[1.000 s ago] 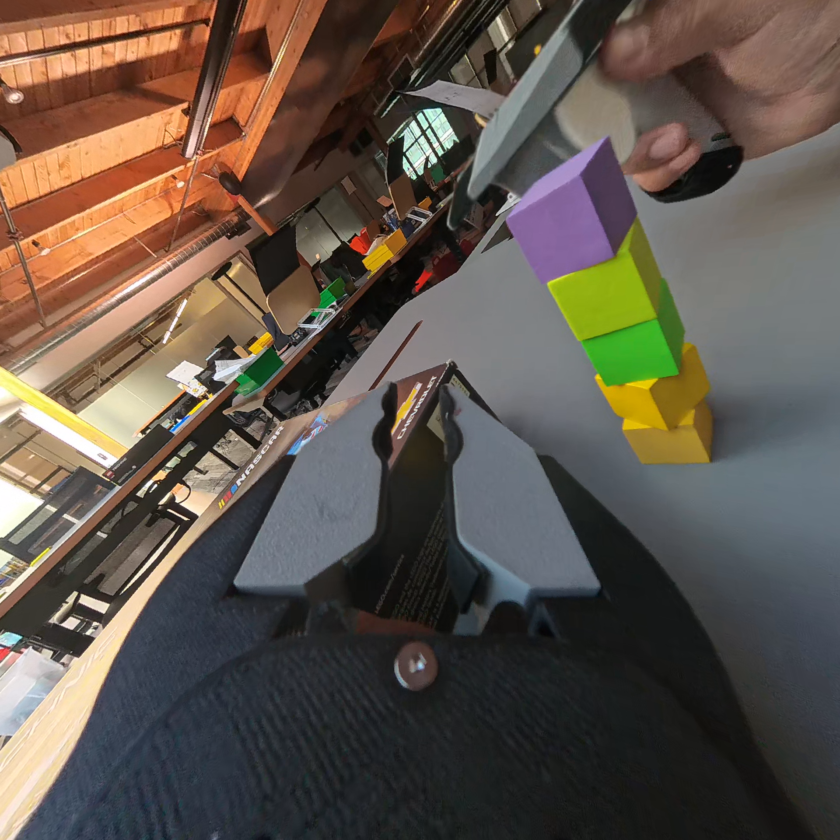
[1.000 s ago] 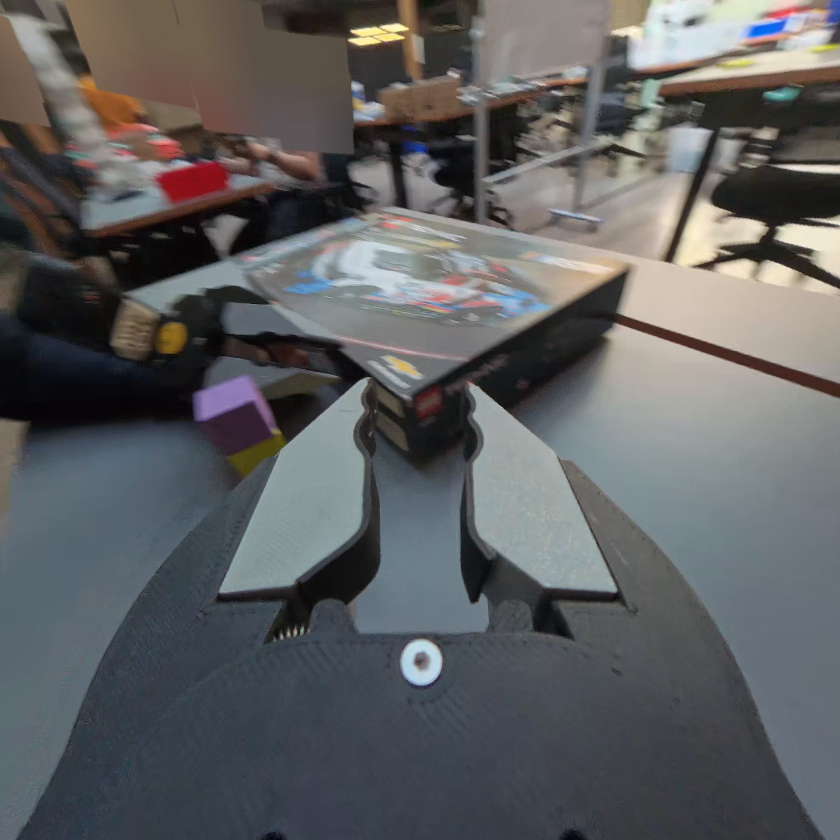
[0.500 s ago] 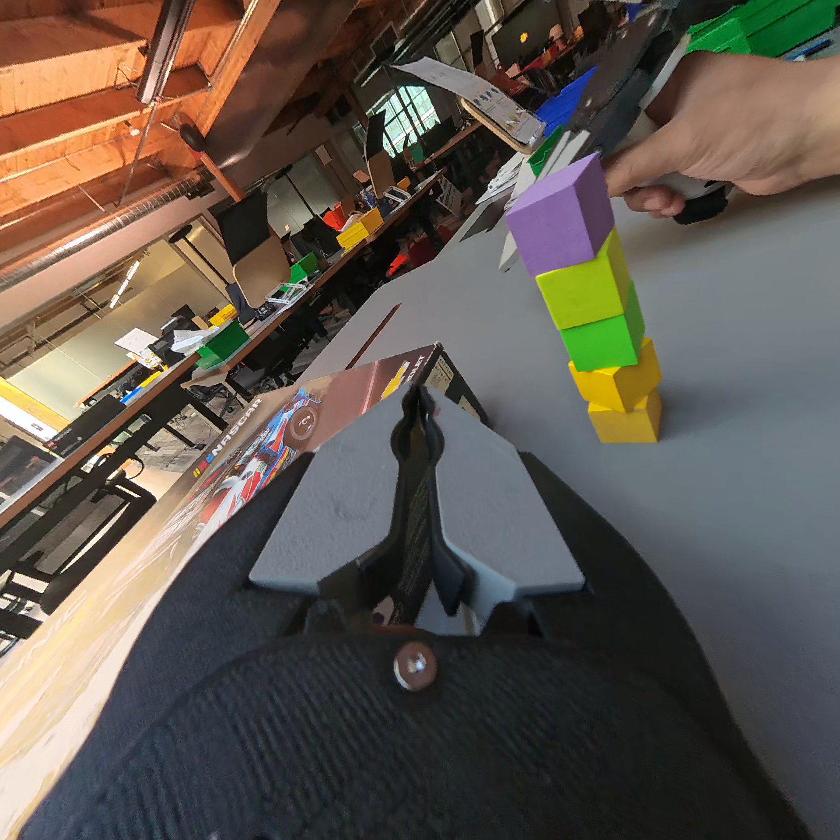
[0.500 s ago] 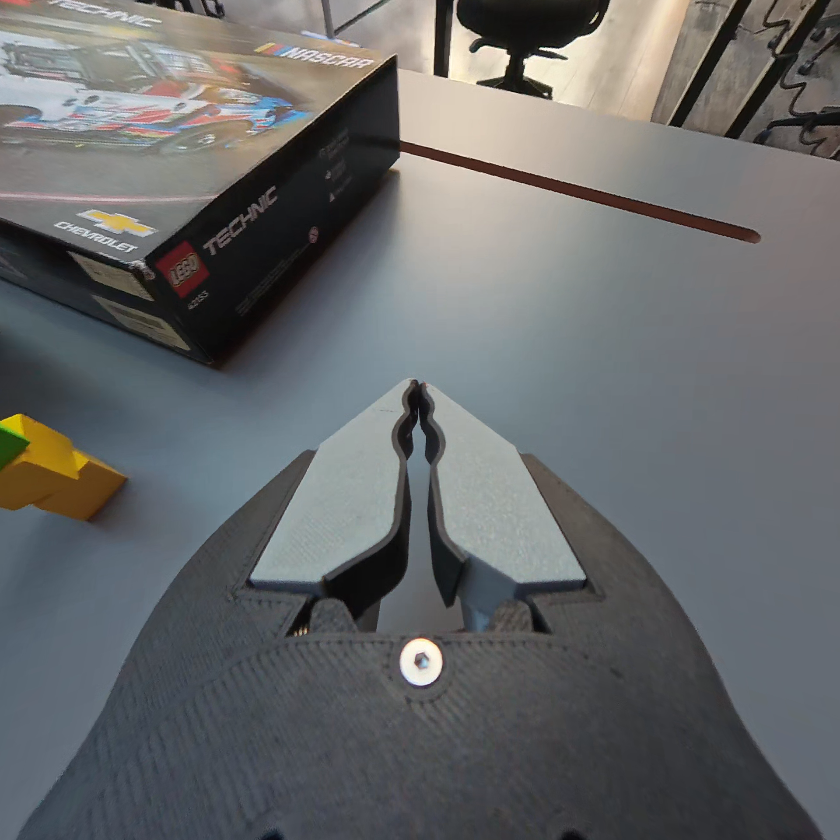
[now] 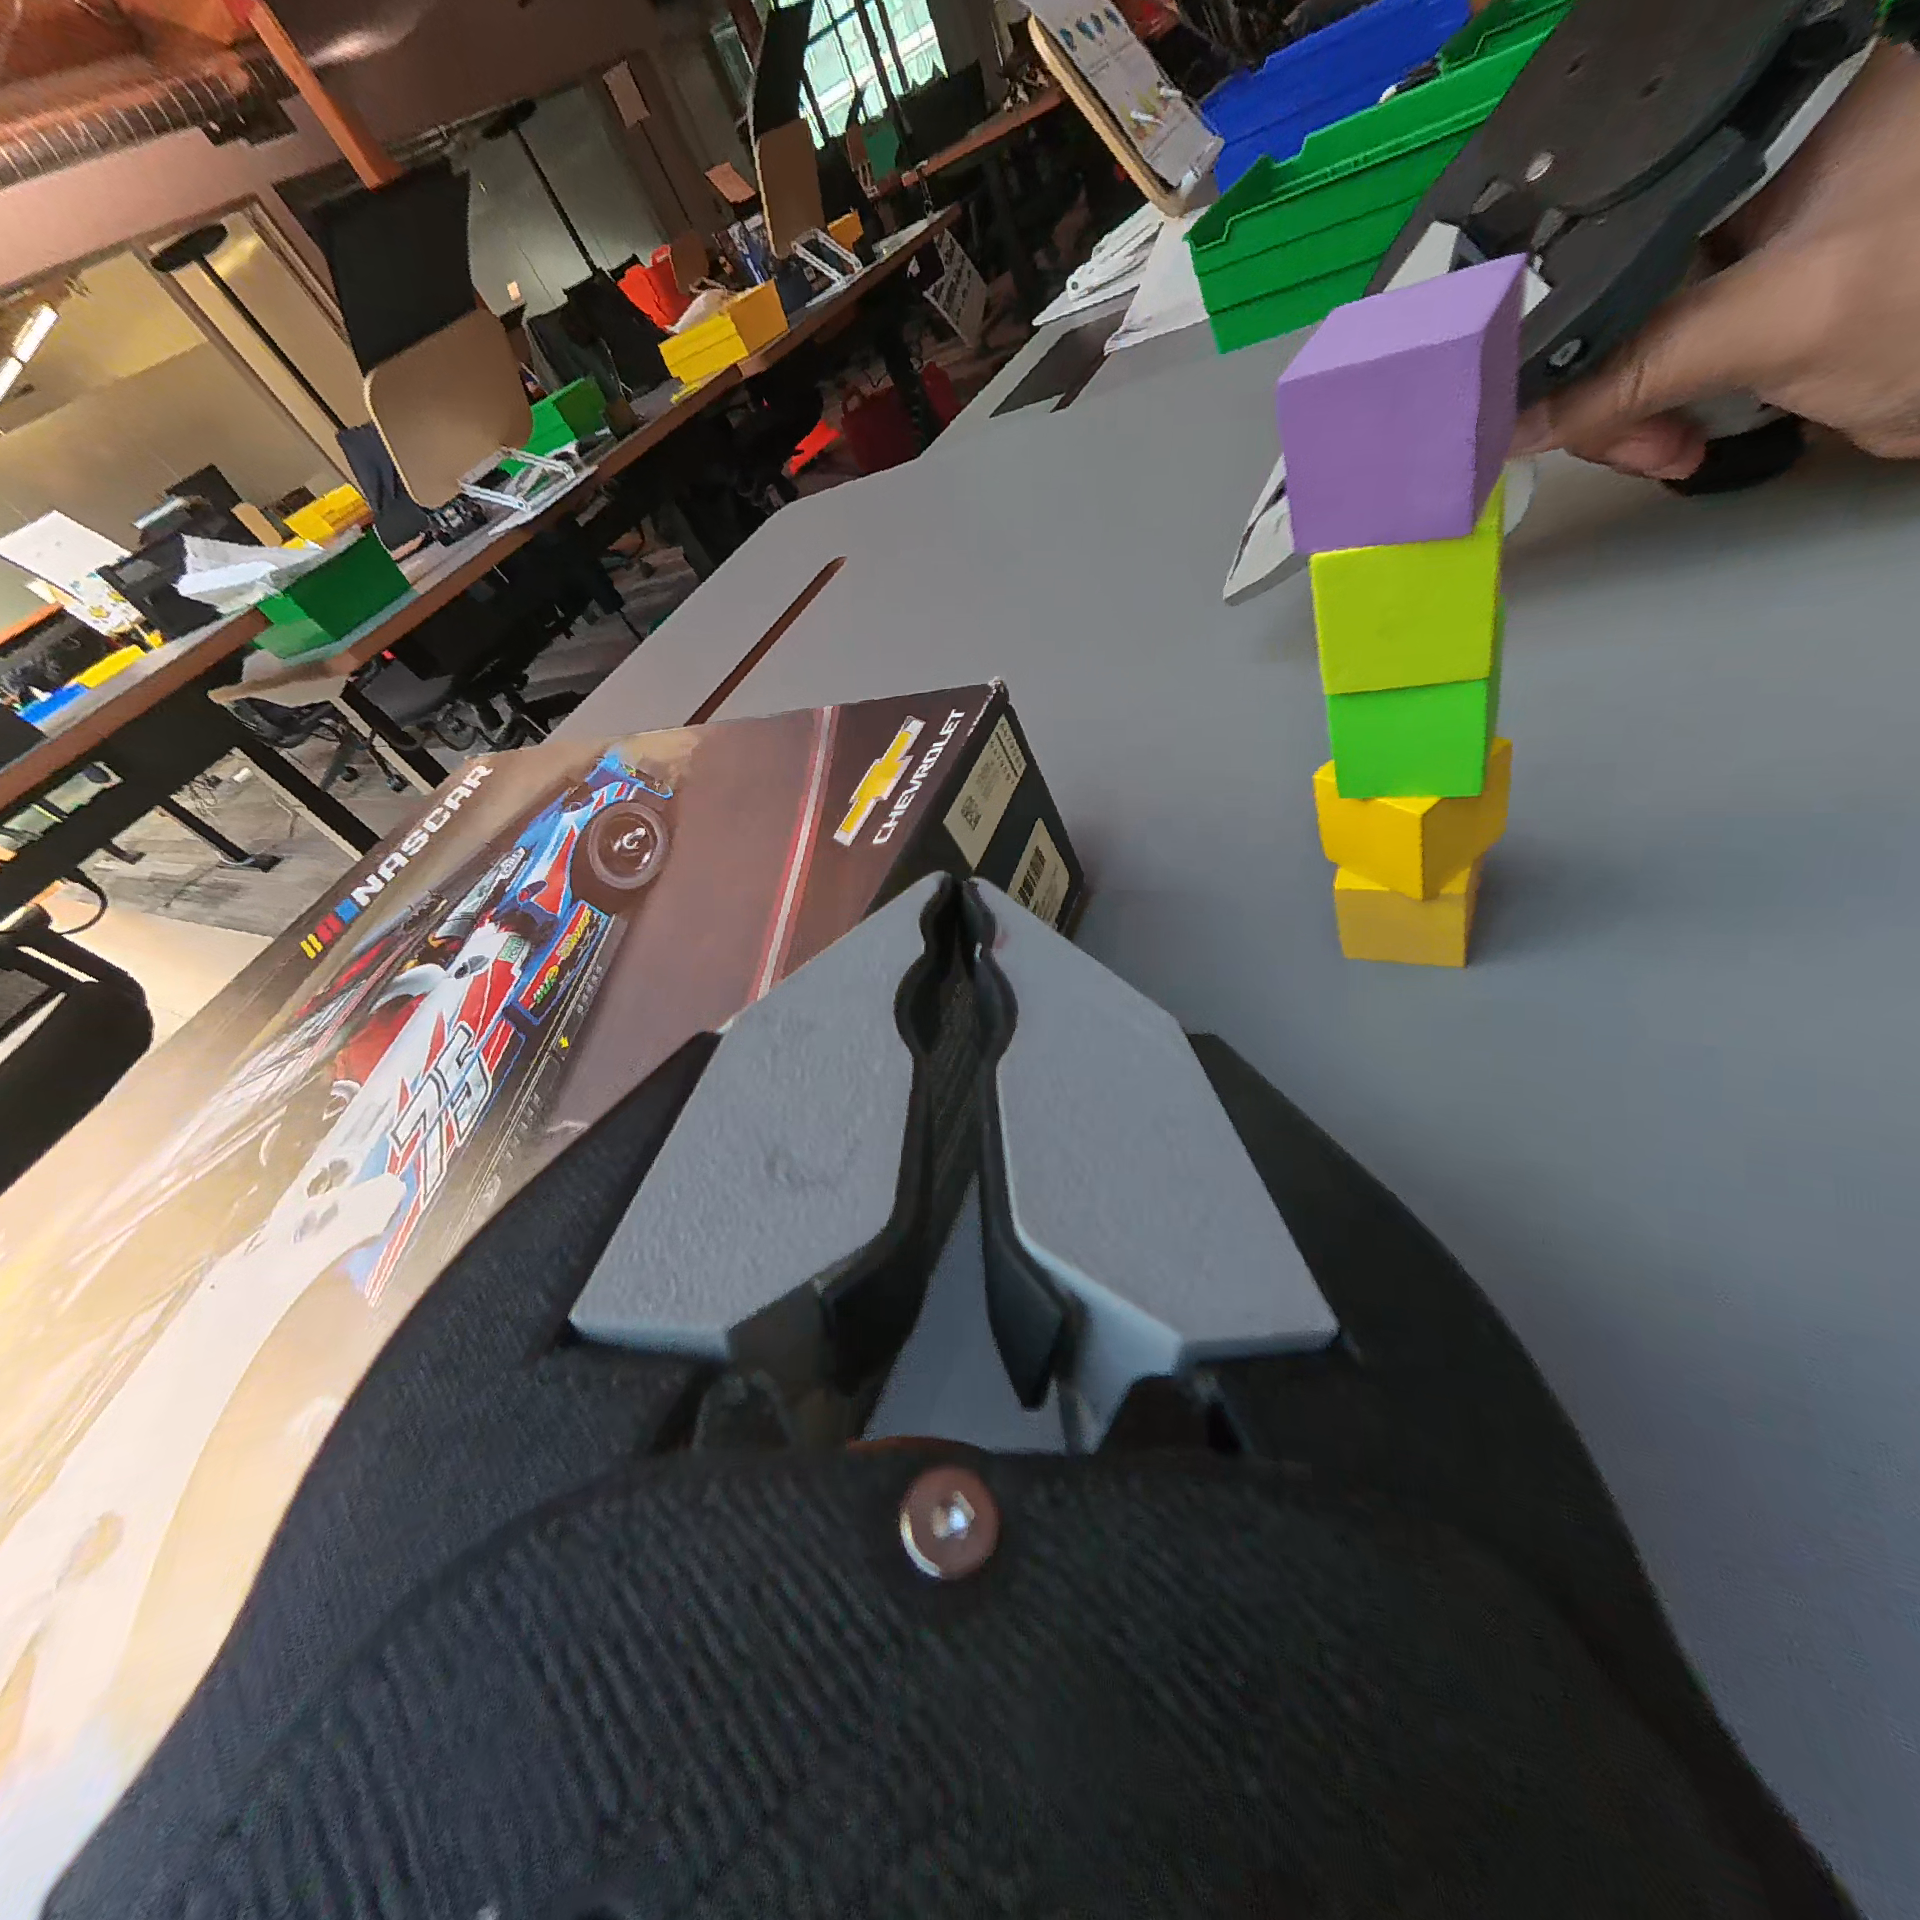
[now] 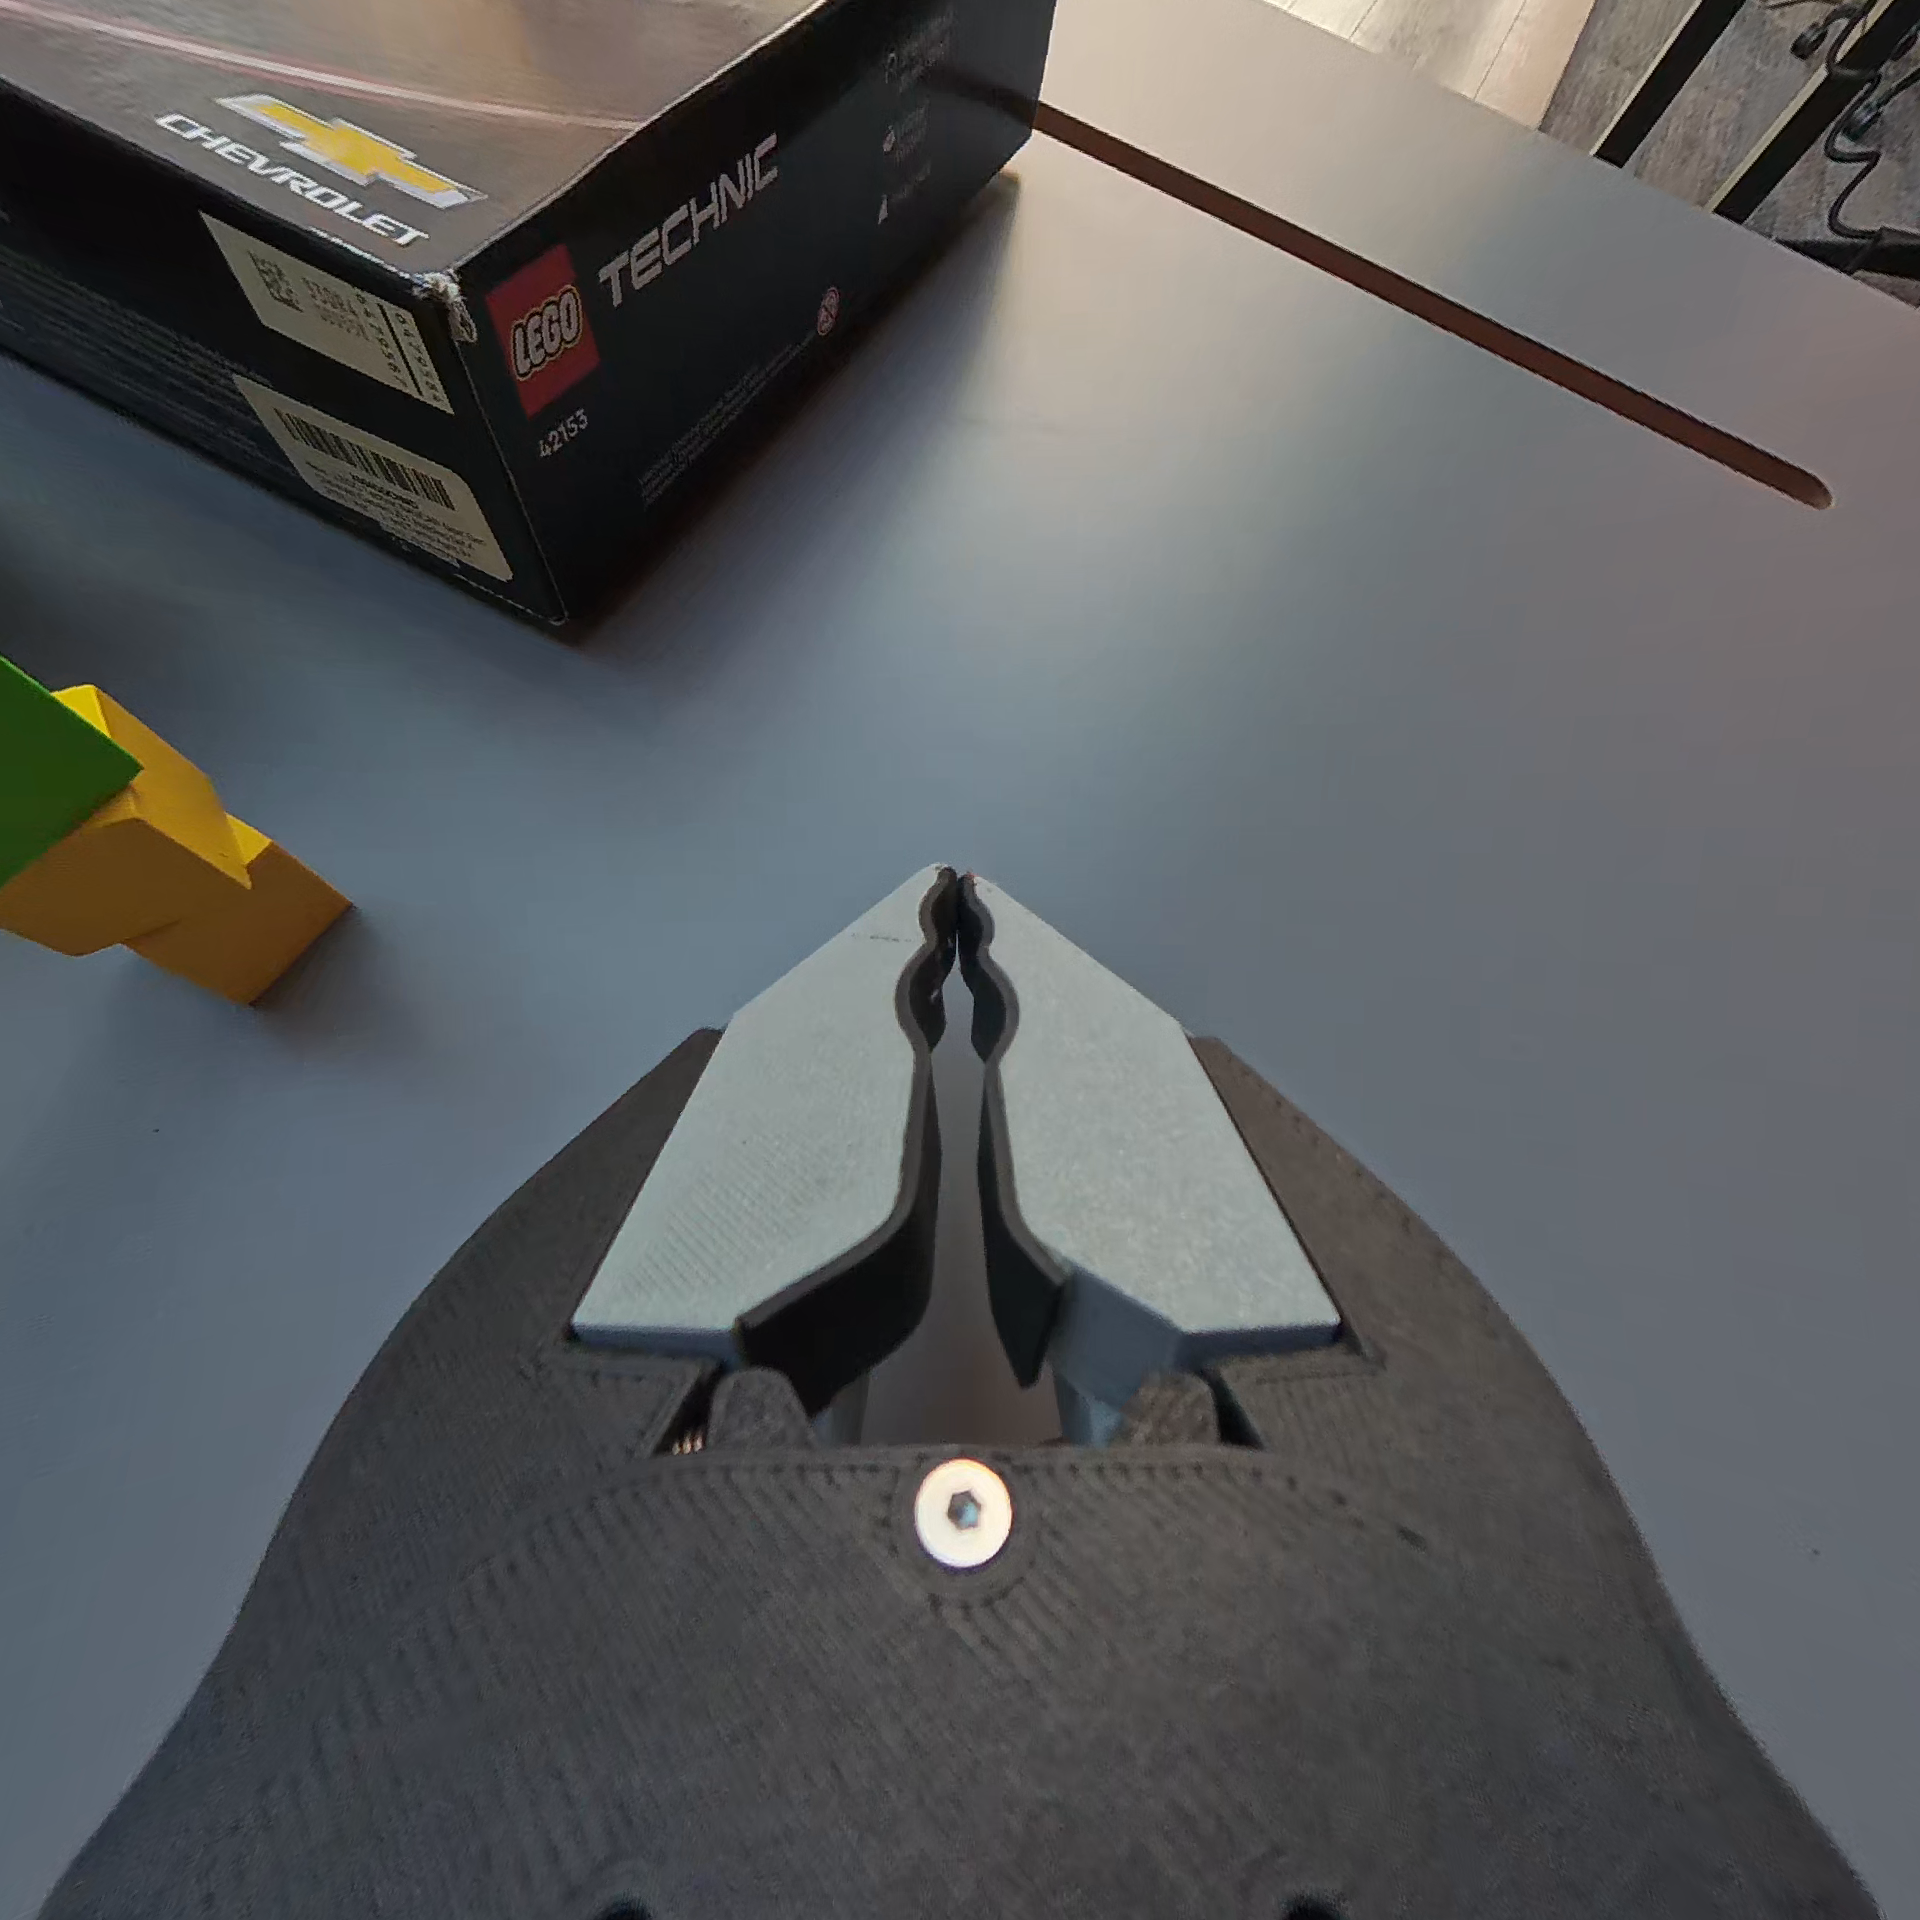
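A stack of cubes stands on the grey table: purple cube on top, then lime cube, green cube and two yellow cubes at the bottom. My left gripper is shut and empty, above the corner of a black toy-car box, left of the stack. My right gripper is shut and empty over bare table; the yellow cubes and green cube lie at its far left. In the left wrist view it shows behind the stack, held in a hand.
The box lies at the top left of the right wrist view. A dark slot runs across the table beyond it. Green trays sit behind the stack. Other desks, bins and chairs fill the room beyond. There is about 20 cm between the tips of the two grippers.
Both grippers went from open to shut, with nothing between the pads. The right gripper moved away from the stack's top and lowered toward the table. The left view tilted down toward the box.
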